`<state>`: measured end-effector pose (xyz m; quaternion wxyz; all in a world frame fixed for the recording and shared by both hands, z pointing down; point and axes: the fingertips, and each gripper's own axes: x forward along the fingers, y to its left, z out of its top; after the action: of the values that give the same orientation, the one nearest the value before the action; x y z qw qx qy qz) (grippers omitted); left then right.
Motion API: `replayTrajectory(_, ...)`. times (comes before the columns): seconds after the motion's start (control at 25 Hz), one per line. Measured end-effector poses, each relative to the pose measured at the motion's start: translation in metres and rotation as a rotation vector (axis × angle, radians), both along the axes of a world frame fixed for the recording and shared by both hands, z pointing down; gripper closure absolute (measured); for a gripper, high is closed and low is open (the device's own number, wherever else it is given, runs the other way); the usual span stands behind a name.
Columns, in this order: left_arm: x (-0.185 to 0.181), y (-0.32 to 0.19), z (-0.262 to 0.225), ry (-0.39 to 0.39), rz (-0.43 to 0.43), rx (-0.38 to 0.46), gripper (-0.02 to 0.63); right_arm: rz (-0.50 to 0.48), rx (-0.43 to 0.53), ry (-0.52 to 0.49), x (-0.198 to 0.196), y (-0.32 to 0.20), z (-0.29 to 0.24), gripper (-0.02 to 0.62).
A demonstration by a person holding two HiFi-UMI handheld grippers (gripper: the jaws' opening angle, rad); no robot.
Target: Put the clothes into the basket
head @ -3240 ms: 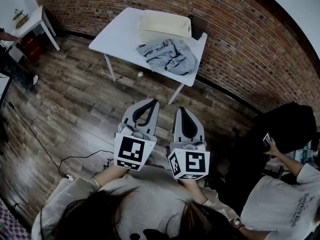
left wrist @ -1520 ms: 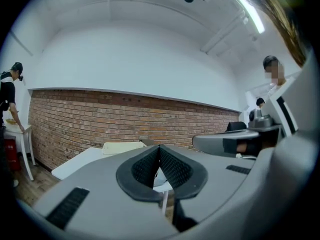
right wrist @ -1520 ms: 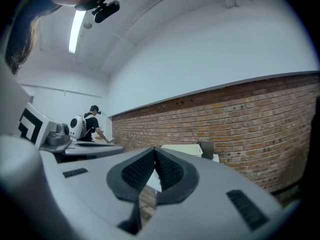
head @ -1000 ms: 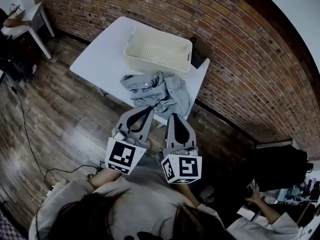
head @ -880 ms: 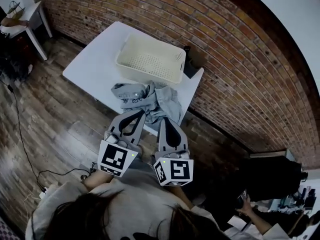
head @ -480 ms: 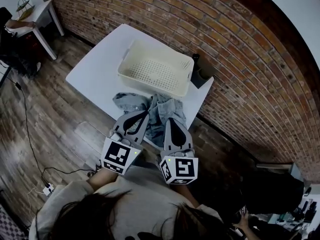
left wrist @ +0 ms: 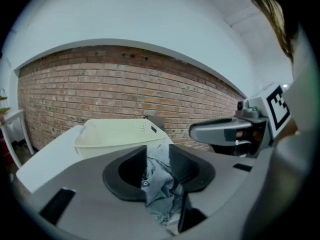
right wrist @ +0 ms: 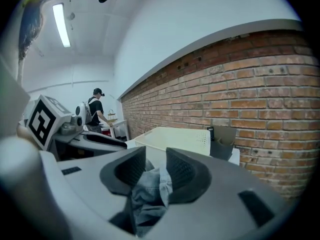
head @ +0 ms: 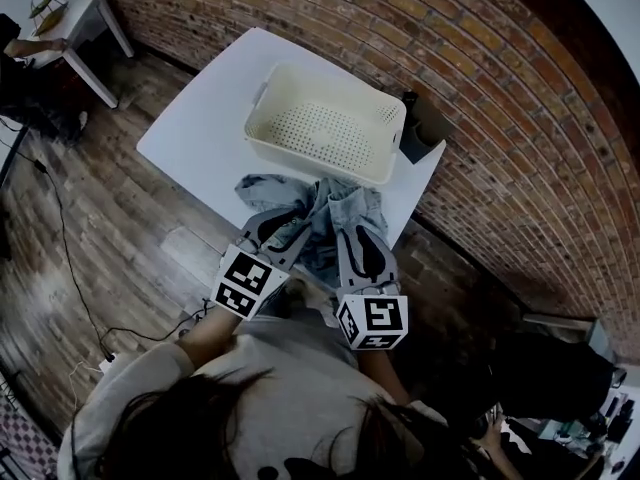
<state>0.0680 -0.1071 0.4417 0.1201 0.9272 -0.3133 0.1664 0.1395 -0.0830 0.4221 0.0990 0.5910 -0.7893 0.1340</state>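
A crumpled grey-blue garment (head: 340, 200) lies on the white table (head: 200, 118), just in front of the cream perforated basket (head: 310, 163), which holds nothing. Both grippers reach over the table's near edge onto the cloth. My left gripper (head: 296, 218) has just been opening; its jaws stand a narrow gap apart. The garment (left wrist: 160, 184) shows in that gap (left wrist: 157, 156), with the basket (left wrist: 120, 134) beyond. My right gripper (head: 357, 233) has likewise been opening. Grey cloth (right wrist: 150, 189) sits low in its gap (right wrist: 156, 166), and the pads are not pressing on it.
A dark open box (head: 420, 133) stands at the table's far right corner against the brick wall (head: 520, 108). A small white side table (head: 85, 13) is far left, where a person (right wrist: 95, 111) stands. A cable (head: 60, 258) trails over the wooden floor.
Both grippers have moved forward and down, from short of the table to over the garment's near part. Their jaws now stand slightly apart. Garment and basket have stayed in place.
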Motion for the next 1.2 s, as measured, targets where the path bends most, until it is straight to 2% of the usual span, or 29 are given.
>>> replayTrajectory(0.04,0.001,-0.001,0.004,0.01,0.018,-0.028,0.447,-0.005,-0.016,-0.001,0.001,-0.002,0.005,0.458)
replayTrajectory(0.12,0.002,-0.001,0.015,0.012,0.057,-0.074,0.406,-0.014,-0.052,-0.002,0.004,-0.002,0.016,0.402)
replayTrajectory(0.2,-0.001,-0.002,0.026,-0.014,0.08,-0.085,0.364,-0.021,-0.082,0.001,0.007,-0.002,0.027,0.328)
replayTrajectory(0.32,-0.012,-0.009,0.042,-0.084,0.088,-0.083,0.238,-0.028,-0.121,0.037,0.013,-0.003,0.04,0.218)
replayTrajectory(0.44,-0.02,-0.014,0.059,-0.186,0.111,-0.093,0.137,-0.059,-0.184,0.095,0.018,0.001,0.057,0.153)
replayTrajectory(0.52,-0.023,-0.013,0.072,-0.217,0.141,-0.127,0.086,-0.1,-0.252,0.118,0.019,0.007,0.073,0.103)
replayTrajectory(0.68,-0.03,-0.015,0.094,-0.255,0.176,-0.183,0.058,-0.152,-0.364,0.163,0.024,0.013,0.104,0.064)
replayTrajectory(0.8,-0.035,-0.021,0.107,-0.285,0.162,-0.211,0.049,-0.138,-0.43,0.205,0.032,0.011,0.125,0.061)
replayTrajectory(0.96,-0.039,-0.029,0.127,-0.284,0.108,-0.295,0.038,-0.099,-0.548,0.228,0.045,0.011,0.154,0.041)
replayTrajectory(1.2,-0.038,-0.031,0.151,-0.266,0.092,-0.407,0.018,-0.111,-0.676,0.271,0.053,0.002,0.186,0.031)
